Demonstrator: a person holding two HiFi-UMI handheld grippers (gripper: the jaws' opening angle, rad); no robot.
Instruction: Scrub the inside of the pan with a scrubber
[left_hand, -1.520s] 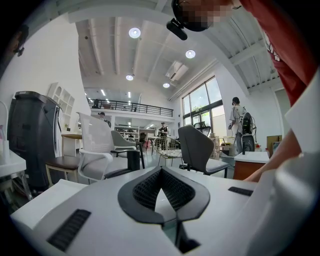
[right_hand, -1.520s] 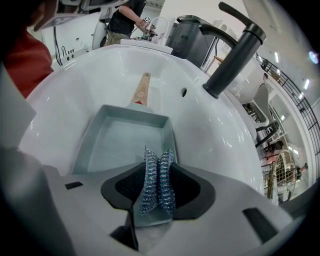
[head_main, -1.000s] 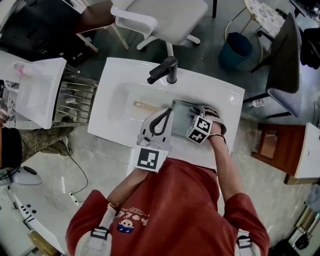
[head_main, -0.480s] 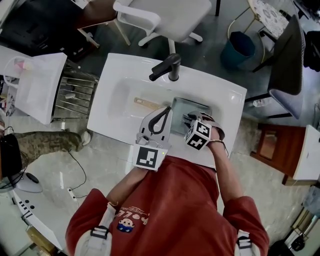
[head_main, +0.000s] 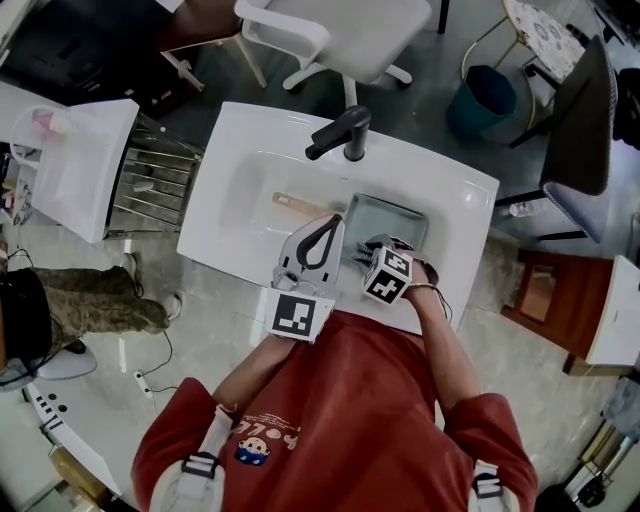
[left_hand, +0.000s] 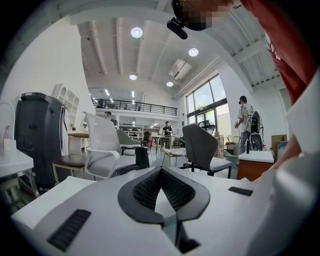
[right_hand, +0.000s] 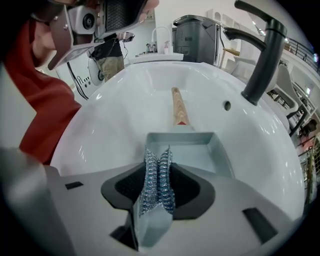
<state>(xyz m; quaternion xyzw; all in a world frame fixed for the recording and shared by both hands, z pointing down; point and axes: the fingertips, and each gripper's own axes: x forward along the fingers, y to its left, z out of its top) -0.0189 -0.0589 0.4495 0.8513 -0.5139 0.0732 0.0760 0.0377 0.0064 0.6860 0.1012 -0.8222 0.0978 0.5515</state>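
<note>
A grey square pan (head_main: 392, 224) with a wooden handle (head_main: 298, 206) lies in the white sink basin (head_main: 240, 190). My right gripper (head_main: 364, 262) is at the pan's near rim, shut on a steel-wool scrubber (right_hand: 157, 175). In the right gripper view the scrubber stands between the jaws, with the pan (right_hand: 202, 150) and its handle (right_hand: 178, 107) just beyond. Contact between scrubber and pan is hidden. My left gripper (head_main: 328, 228) hangs over the sink's front edge beside the pan, shut and empty. Its own view shows the gripper (left_hand: 161, 172) aimed out into the room.
A black faucet (head_main: 338, 134) stands at the back of the sink, also seen as a faucet (right_hand: 260, 55) at the right. A dish rack (head_main: 145, 185) sits left of the sink, a white chair (head_main: 340, 35) behind it, and a blue bin (head_main: 482, 98) at the far right.
My right gripper with the scrubber has drawn back from the pan's middle toward its near left rim. The left gripper has stayed in place.
</note>
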